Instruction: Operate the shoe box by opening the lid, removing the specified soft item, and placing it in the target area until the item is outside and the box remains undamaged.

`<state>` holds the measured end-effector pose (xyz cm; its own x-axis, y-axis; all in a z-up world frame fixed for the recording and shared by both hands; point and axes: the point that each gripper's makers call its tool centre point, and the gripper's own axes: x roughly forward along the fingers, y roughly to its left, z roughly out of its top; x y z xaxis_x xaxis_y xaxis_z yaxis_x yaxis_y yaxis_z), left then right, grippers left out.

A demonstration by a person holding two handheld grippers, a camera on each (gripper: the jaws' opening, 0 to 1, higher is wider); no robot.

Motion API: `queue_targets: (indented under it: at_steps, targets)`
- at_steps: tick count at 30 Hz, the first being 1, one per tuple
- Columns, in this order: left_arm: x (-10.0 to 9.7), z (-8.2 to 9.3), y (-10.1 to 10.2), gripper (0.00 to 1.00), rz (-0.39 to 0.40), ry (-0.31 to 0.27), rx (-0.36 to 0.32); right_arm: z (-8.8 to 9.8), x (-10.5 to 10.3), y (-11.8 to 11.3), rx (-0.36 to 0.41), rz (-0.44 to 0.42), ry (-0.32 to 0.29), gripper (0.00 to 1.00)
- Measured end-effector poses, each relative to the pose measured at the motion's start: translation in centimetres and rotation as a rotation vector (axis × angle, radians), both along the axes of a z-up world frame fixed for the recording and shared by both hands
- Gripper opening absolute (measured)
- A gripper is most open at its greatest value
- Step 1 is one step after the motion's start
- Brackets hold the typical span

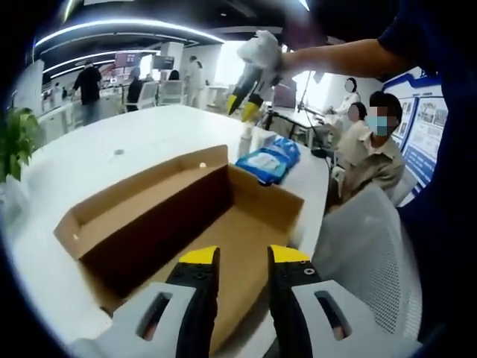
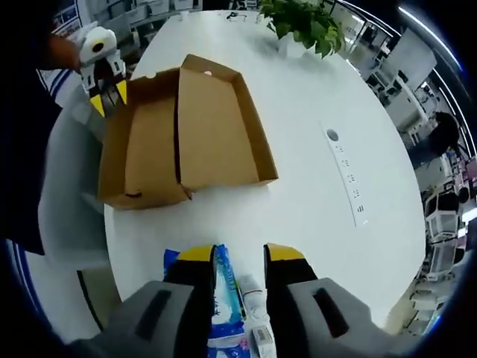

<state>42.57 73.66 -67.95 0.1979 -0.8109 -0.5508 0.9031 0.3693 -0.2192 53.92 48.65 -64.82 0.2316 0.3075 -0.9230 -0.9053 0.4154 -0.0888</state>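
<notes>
The white worktop (image 2: 313,186) is the biggest thing here, a long rounded surface that carries everything else. On it sits the cardboard shoe box (image 2: 216,130), wide open, with its lid (image 2: 141,149) folded flat out to one side so that tray and lid lie side by side; in the left gripper view the box (image 1: 149,216) shows a bare brown inside.

Beyond the box, at the far end of the worktop in the right gripper view, stands a leafy green plant (image 2: 302,22). A white power strip (image 2: 349,175) lies flat on the worktop, well apart from the box on the side away from the lid.

The soft item, a blue and white soft pack (image 1: 270,159), lies on the worktop outside the box, near its far corner in the left gripper view. In the right gripper view the same pack (image 2: 226,309) lies under the right gripper (image 2: 240,257), seen through the gap between its yellow-tipped fingers, which stand parted; whether they touch the pack I cannot tell. A small white bottle (image 2: 252,291) lies beside the pack.

The left gripper (image 1: 244,257) hovers at the near edge of the box, its fingers apart with nothing between them.
</notes>
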Motion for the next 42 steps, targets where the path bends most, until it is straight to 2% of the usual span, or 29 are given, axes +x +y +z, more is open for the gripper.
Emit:
queue_targets:
  at_steps: [5, 8, 11, 20, 23, 27, 28, 33, 36, 42]
  targets:
    - [-0.4, -0.1, 2.1, 0.22, 0.040, -0.031, 0.037, -0.9, -0.9, 1.2, -0.009, 0.001, -0.002, 0.18]
    - [0.6, 0.3, 4.1, 0.19, 0.150, -0.067, 0.053, -0.8, -1.3, 2.0, -0.001, -0.019, -0.017, 0.16]
    - [1.1, 0.0, 6.0, 0.19, 0.238, -0.055, 0.064, -0.4, -1.2, 2.9, 0.047, -0.058, -0.046, 0.16]
    - [1.3, -0.5, 9.6, 0.19, 0.321, -0.062, 0.118, -0.3, -2.3, 4.7, 0.084, -0.110, -0.069, 0.15]
    - [1.0, -0.7, 10.3, 0.20, 0.323, -0.062, 0.131, -0.4, -3.1, 5.4, 0.099, -0.128, -0.073, 0.14]
    - [-0.1, -0.6, 10.3, 0.21, 0.253, -0.100, 0.154, -1.0, -4.5, 5.8, 0.112, -0.148, -0.066, 0.13]
    - [-0.4, -0.7, 10.5, 0.21, 0.226, -0.124, 0.176, -1.0, -4.6, 5.8, 0.112, -0.149, -0.066, 0.13]
    - [-1.4, -2.2, 11.1, 0.20, 0.158, -0.136, 0.239, -1.3, -5.5, 5.9, 0.115, -0.177, -0.059, 0.13]
    - [-1.3, -2.5, 11.3, 0.19, 0.148, -0.157, 0.248, -0.9, -5.7, 6.2, 0.120, -0.189, -0.065, 0.12]
    - [-1.4, -2.7, 10.4, 0.13, 0.070, -0.211, 0.259, -0.6, -6.3, 6.2, 0.117, -0.214, -0.068, 0.10]
